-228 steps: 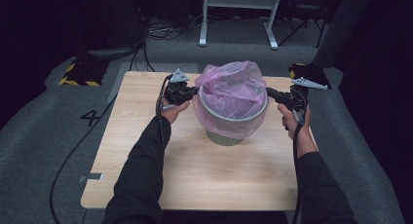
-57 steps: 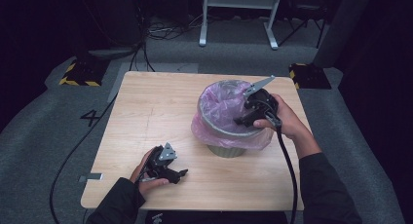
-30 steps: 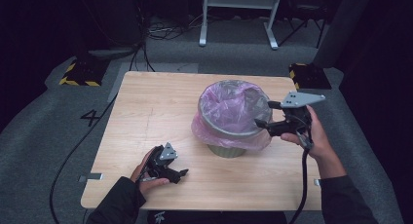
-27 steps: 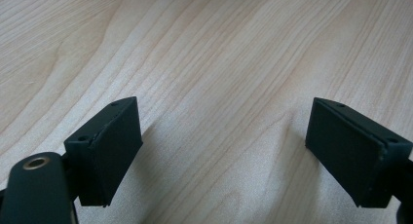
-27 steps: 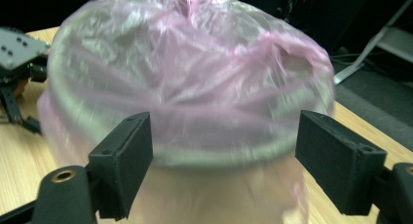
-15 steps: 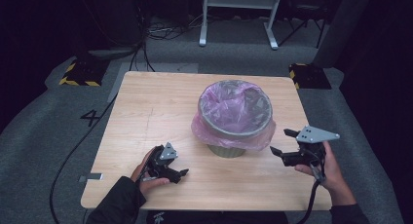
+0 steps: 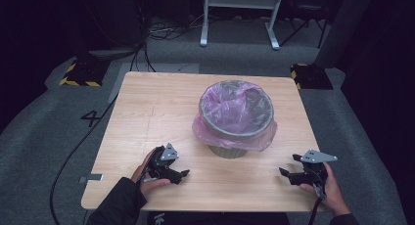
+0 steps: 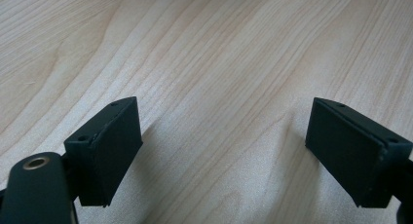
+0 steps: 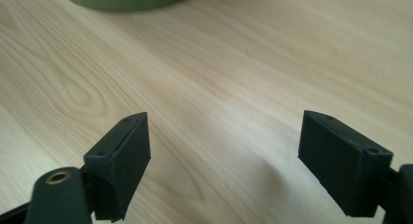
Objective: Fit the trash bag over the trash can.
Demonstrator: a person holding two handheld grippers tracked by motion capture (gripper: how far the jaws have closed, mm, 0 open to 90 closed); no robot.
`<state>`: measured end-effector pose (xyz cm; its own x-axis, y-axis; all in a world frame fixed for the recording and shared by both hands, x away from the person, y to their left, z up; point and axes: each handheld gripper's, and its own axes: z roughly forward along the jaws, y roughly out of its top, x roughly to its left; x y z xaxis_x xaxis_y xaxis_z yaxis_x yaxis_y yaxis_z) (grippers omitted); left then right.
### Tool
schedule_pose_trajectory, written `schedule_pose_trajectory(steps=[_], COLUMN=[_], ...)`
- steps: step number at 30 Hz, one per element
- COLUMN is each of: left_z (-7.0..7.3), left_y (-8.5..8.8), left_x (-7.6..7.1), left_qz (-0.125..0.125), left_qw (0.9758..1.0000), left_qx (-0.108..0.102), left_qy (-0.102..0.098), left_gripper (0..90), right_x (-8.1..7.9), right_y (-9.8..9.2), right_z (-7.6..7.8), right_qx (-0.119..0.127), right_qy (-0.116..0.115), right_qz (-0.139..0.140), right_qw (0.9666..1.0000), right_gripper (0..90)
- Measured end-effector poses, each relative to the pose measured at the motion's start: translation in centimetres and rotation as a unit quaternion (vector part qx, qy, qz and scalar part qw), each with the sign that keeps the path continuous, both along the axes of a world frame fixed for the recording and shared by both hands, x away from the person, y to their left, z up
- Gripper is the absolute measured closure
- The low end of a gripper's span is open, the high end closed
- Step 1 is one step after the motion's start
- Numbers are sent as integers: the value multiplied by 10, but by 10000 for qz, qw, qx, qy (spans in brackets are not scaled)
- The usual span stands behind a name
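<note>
Since the earlier frame the right gripper [image 7: 288,172] has come away from the bin and down to the near right part of the wooden table [image 7: 147,107]. The grey-green waste bin [image 7: 236,118] stands upright a little right of the table's middle, and its pink plastic liner [image 7: 230,135] is folded over the rim. The left gripper [image 7: 182,174] rests at the near left edge. Both grippers have their jaws spread wide, with only bare wood between them.

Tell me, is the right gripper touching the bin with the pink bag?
Apart. In the high view, bare wooden table lies between the right gripper and the bin.
</note>
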<state>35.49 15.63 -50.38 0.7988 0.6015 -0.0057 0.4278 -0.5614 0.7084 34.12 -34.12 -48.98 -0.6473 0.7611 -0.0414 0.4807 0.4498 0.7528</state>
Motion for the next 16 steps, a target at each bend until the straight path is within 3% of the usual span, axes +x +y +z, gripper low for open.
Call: schedule_pose_trajectory(steps=[3, 5, 16], left_z=[0, 0, 0], left_y=[0, 0, 0], left_x=[0, 0, 0], left_qz=[0, 0, 2], left_qw=[10000, 10000, 10000], left_qx=[-1, -1, 7], left_qy=[1, 1, -1], left_gripper=[127, 127, 126], right_x=[-3, -4, -6], right_y=[-9, -11, -14], right_z=[-8, -12, -14], right_qx=[130, 73, 101], right_qy=[157, 222, 193], right_qz=[-117, -198, -316], right_qw=[9997, 9995, 9993], right_gripper=[190, 182, 166])
